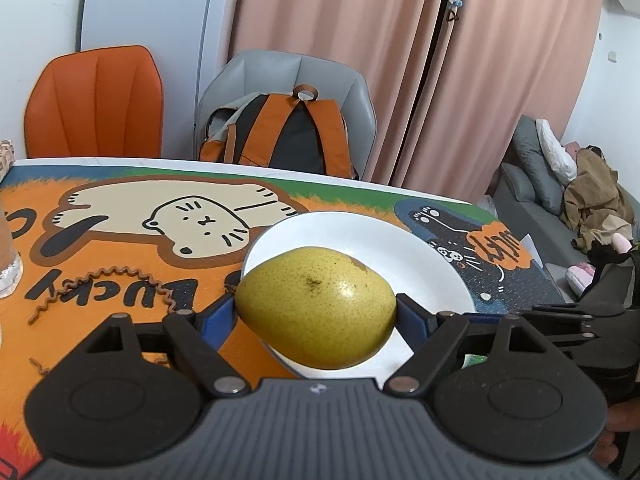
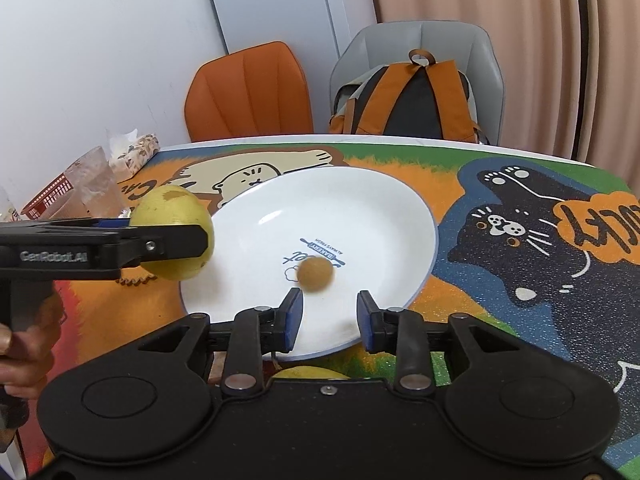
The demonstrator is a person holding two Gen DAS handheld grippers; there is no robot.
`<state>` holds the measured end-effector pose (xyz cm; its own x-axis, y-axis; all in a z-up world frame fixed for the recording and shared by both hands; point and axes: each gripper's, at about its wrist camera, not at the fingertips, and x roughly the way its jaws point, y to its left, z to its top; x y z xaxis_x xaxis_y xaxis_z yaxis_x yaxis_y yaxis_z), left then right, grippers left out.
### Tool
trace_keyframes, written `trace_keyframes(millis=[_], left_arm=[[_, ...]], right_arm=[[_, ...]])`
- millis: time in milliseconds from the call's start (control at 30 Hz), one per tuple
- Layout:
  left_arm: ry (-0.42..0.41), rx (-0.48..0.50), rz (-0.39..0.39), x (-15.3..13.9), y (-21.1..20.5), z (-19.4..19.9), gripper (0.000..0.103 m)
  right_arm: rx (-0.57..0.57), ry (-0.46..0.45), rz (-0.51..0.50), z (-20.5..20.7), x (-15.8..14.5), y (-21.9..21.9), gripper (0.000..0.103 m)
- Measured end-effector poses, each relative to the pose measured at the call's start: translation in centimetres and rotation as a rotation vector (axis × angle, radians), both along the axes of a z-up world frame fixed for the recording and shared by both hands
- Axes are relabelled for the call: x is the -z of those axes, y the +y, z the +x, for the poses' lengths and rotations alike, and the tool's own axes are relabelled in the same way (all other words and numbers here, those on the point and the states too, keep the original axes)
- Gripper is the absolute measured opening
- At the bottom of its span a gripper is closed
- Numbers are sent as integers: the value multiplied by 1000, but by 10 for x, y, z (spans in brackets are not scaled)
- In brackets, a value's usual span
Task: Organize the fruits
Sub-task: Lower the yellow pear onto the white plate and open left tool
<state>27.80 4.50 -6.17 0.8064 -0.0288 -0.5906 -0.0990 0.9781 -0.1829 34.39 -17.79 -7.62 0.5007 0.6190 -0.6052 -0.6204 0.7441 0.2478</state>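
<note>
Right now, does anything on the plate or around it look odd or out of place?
Only the small brown fruit on the white plate: it is blurred, so possibly rolling. The pear sits firmly in the left hand-held gripper. Nothing looks spilled or damaged.

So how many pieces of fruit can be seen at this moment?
3. A yellow-green pear held between the left gripper fingers, a small brown round fruit on the white plate, and a yellow fruit mostly hidden beneath the right gripper; more may be hidden.
</note>
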Motion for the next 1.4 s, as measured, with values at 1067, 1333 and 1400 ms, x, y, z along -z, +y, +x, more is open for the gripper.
trace_keyframes(millis=[1067, 1333, 1400], left_arm=[[32, 5, 54, 19, -1, 53, 73], [21, -14, 54, 12, -1, 45, 71], [17, -18, 56, 10, 0, 41, 71]], right_arm=[[156, 27, 74, -13, -6, -62, 48], [154, 27, 74, -20, -7, -64, 48], [153, 25, 75, -22, -8, -64, 49]])
